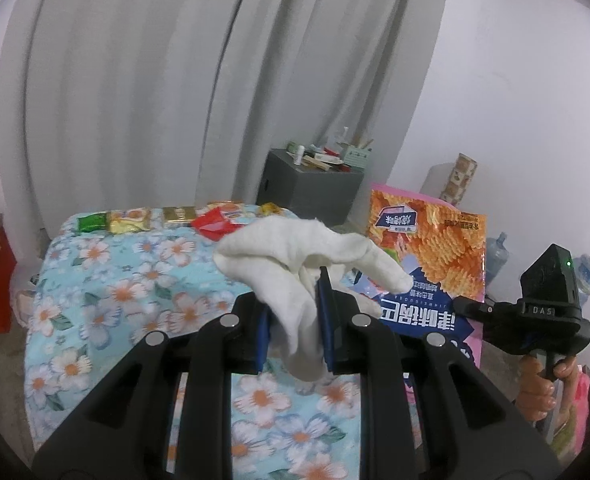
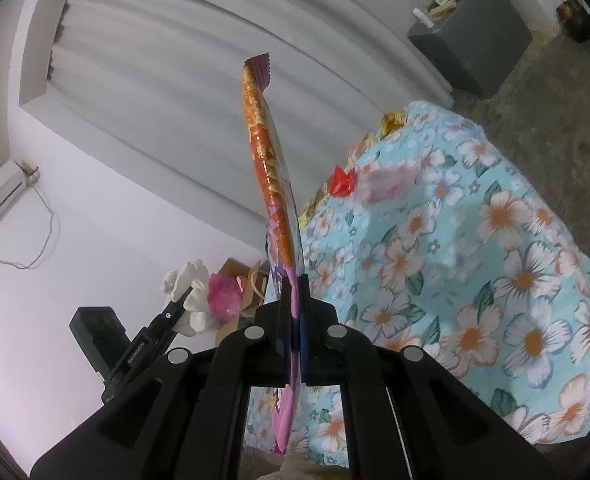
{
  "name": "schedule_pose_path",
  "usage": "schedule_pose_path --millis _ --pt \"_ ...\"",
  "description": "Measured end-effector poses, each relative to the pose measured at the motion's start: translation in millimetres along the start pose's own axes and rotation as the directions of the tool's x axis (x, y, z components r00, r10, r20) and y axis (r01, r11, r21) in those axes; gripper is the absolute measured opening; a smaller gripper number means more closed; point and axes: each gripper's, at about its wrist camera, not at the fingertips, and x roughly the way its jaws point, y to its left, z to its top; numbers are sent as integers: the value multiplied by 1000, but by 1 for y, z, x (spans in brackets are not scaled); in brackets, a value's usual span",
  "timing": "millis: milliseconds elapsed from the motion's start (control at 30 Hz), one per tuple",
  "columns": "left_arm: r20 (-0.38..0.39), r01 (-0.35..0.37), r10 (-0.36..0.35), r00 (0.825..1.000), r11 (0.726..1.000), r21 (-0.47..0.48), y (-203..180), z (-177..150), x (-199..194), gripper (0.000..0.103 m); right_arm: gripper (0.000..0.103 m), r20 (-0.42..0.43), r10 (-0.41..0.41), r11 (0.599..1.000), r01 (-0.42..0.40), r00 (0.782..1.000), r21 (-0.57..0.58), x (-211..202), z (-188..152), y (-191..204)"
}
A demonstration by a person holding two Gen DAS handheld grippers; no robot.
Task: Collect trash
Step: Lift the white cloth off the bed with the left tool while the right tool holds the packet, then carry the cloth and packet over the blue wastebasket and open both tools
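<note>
My left gripper (image 1: 295, 320) is clamped on a crumpled white cloth (image 1: 295, 264); the blue pads (image 1: 326, 320) press it from both sides, narrowly parted by the bunched fabric. The cloth bulges out above the fingertips and a tail hangs down between them, clear of the bench (image 1: 135, 280) with its blue flowered cover. From my right wrist view the same cloth (image 2: 193, 296) shows at the left, sticking out of the left gripper (image 2: 183, 300).

My right gripper (image 2: 294, 320) is clenched tight on a large orange and pink snack bag (image 2: 271, 168), pinched near one end so the flat bag stands edge-on, rising upward away from the pads. In the left wrist view that bag (image 1: 427, 240) stands upright just right of the cloth, beside the bench edge, with my hand (image 1: 543, 384) on the right gripper's handle.

Small wrappers, green (image 1: 92, 222), gold (image 1: 179, 215) and red (image 1: 213, 224), lie along the far edge of the bench.
</note>
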Motion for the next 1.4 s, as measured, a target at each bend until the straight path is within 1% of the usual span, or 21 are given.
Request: schedule_pose_path --millis 233,433,600,700,767,833,867,900,967,1000,1033,1100,1133,1167,1267,1333,1400 --pt "-35 60 -59 998 997 47 -34 11 24 18 3 71 -28 1000 28 997 7 -36 6 -14" --pt "-78 129 -122 989 987 94 -72 19 56 18 3 142 -69 997 66 987 27 -73 10 -32" --pt "-123 186 -170 978 974 128 -105 19 83 18 3 193 -111 993 101 975 58 -100 12 -50" --pt "-150 226 -203 967 962 151 -125 19 97 18 3 224 -133 990 118 965 76 -118 10 -60" --pt "-176 264 -236 956 953 152 -138 19 109 18 3 245 -152 987 134 957 89 -130 9 -65" --pt "-199 298 -268 943 944 144 -147 20 121 18 3 278 -179 982 154 944 109 -148 9 -70" --pt "-209 316 -284 936 939 139 -151 21 127 18 3 299 -199 978 170 933 119 -157 10 -72" --pt "-224 340 -305 925 931 133 -159 21 135 18 3 314 -215 975 183 925 127 -164 10 -74" --pt "-247 374 -334 910 918 136 -172 23 147 18 3 353 -267 962 226 897 153 -183 9 -78" --pt "-255 389 -346 903 910 141 -179 23 153 18 3 364 -287 956 241 886 165 -187 10 -81" --pt "-263 401 -356 897 905 142 -185 23 157 18 3 378 -318 946 263 870 191 -195 9 -86" --pt "-284 425 -374 883 894 141 -197 23 171 18 3 395 -358 930 286 846 230 -205 7 -95" --pt "-295 437 -383 875 888 143 -204 22 180 18 3 407 -384 920 305 829 247 -211 5 -100" --pt "-308 448 -390 868 882 148 -211 19 189 18 3 422 -416 906 326 806 272 -219 3 -107" --pt "-351 471 -397 848 869 155 -228 9 212 18 3 447 -457 882 324 769 342 -233 0 -133" --pt "-390 483 -396 831 862 155 -245 -3 230 18 3 445 -466 870 304 765 388 -241 -3 -154" --pt "-415 490 -396 819 860 146 -256 -12 244 18 3 439 -480 852 285 759 439 -246 -4 -181"
